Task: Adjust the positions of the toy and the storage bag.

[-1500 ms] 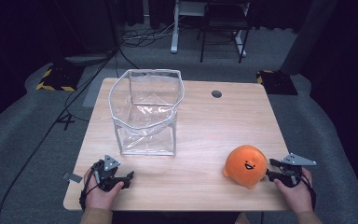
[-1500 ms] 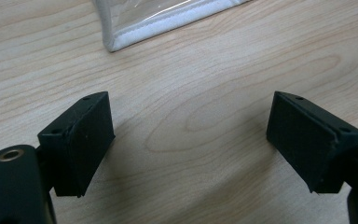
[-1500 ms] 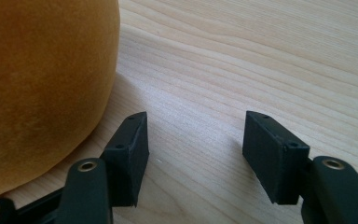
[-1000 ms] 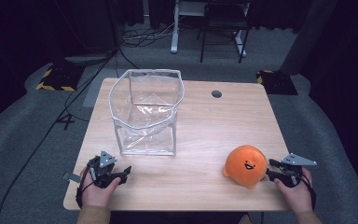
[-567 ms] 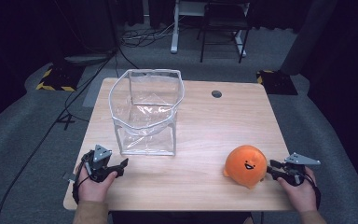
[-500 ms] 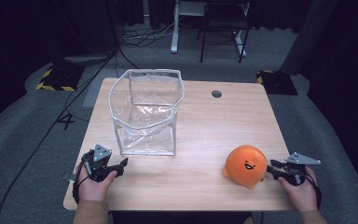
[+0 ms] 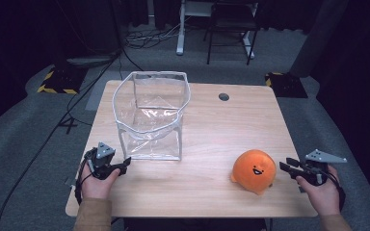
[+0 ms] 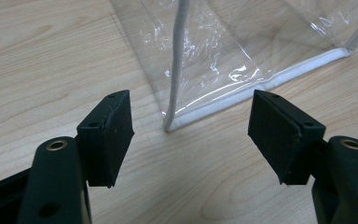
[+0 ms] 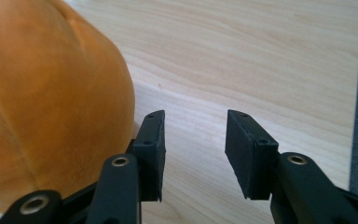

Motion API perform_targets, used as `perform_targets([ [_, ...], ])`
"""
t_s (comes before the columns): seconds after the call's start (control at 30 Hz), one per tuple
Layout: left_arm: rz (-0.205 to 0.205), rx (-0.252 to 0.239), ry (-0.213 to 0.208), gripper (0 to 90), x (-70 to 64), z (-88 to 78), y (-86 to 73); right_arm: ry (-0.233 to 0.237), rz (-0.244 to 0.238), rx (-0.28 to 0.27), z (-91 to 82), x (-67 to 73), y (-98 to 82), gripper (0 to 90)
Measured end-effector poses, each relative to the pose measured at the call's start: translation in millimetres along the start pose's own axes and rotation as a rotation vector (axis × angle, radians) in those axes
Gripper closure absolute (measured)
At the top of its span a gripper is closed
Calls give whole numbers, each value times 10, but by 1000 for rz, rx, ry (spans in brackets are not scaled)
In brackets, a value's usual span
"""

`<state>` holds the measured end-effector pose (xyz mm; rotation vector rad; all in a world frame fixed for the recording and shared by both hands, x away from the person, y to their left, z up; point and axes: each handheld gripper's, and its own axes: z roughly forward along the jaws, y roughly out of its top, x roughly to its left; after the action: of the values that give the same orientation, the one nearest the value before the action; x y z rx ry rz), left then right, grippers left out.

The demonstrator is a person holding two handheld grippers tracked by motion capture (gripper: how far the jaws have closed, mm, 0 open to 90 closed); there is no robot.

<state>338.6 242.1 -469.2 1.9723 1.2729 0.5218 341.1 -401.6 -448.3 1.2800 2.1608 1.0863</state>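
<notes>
High view: orange plush (image 7: 254, 171) near table (image 7: 231, 120) front edge, open wood beyond.

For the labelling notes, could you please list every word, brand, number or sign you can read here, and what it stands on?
No readable text, brand or number in any view.
Orange plush toy: a printed smiling face, no letters.
Clear plastic bag: no print visible.
Floor plates: yellow-and-black hazard stripes, no words.

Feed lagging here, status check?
Both grippers open, left gripper facing clear bag corner. Right gripper beside orange plush, not gripping. Nothing blocking.
</notes>
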Motion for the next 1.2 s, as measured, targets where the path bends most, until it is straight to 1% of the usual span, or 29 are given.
perform_targets([
  [0.03,4,-2,-1,312,14,9,22,-7,-7,-5,-48,2,59,591],
  [0.07,-1,-7,-2,314,18,15,28,-10,-10,-7,-66,4,81,591],
  [0.1,0,-1,-7,319,26,17,36,-13,-9,-12,-91,11,114,593],
  [0.27,11,9,-5,329,35,33,63,-6,-11,-43,-205,58,297,597],
  [0.3,10,3,-5,329,34,39,70,-6,-11,-43,-205,58,297,597],
  [0.33,13,7,-12,329,35,37,80,-2,-12,-49,-222,82,347,597],
  [0.37,16,5,-14,329,37,37,90,2,-25,-59,-239,123,425,597],
  [0.4,16,5,-14,327,37,37,90,2,-25,-59,-239,123,425,597],
  [0.5,12,16,-21,304,50,41,108,18,-48,-66,-240,211,560,594],
  [0.53,7,19,-24,304,54,39,111,18,-48,-66,-240,211,560,594],
  [0.6,3,22,-26,293,65,33,120,30,-49,-72,-231,263,626,591],
  [0.63,1,26,-26,288,66,24,127,44,-56,-78,-212,317,689,591],
  [0.7,1,29,-27,282,65,23,134,56,-69,-79,-189,377,746,592],
  [0.73,9,30,-28,279,67,21,139,67,-78,-80,-170,415,779,591],
  [0.77,7,33,-35,279,67,24,140,75,-86,-81,-147,456,812,592],
  [0.83,9,37,-29,278,63,27,134,94,-104,-79,-92,543,876,593],
  [0.87,9,37,-29,278,63,27,134,94,-104,-79,-92,543,876,593],
  [0.97,14,36,-27,278,63,-4,123,124,-135,-72,17,678,961,594],
  [1.0,9,31,-27,278,59,-9,117,139,-151,-68,75,742,998,595],
  [1.03,10,32,-24,277,58,-17,112,148,-154,-69,104,774,1016,595],
  [1.07,15,35,-22,277,59,-40,93,166,-165,-67,170,846,1059,596],
  [1.1,15,35,-22,277,59,-40,93,166,-165,-67,170,846,1059,596],
  [1.13,13,33,-22,277,60,-49,80,177,-171,-68,208,888,1084,596],
  [1.17,12,33,-22,277,64,-59,66,199,-186,-65,284,975,1131,597],
  [1.2,10,34,-15,277,70,-76,42,210,-195,-63,324,1021,1154,597],
])
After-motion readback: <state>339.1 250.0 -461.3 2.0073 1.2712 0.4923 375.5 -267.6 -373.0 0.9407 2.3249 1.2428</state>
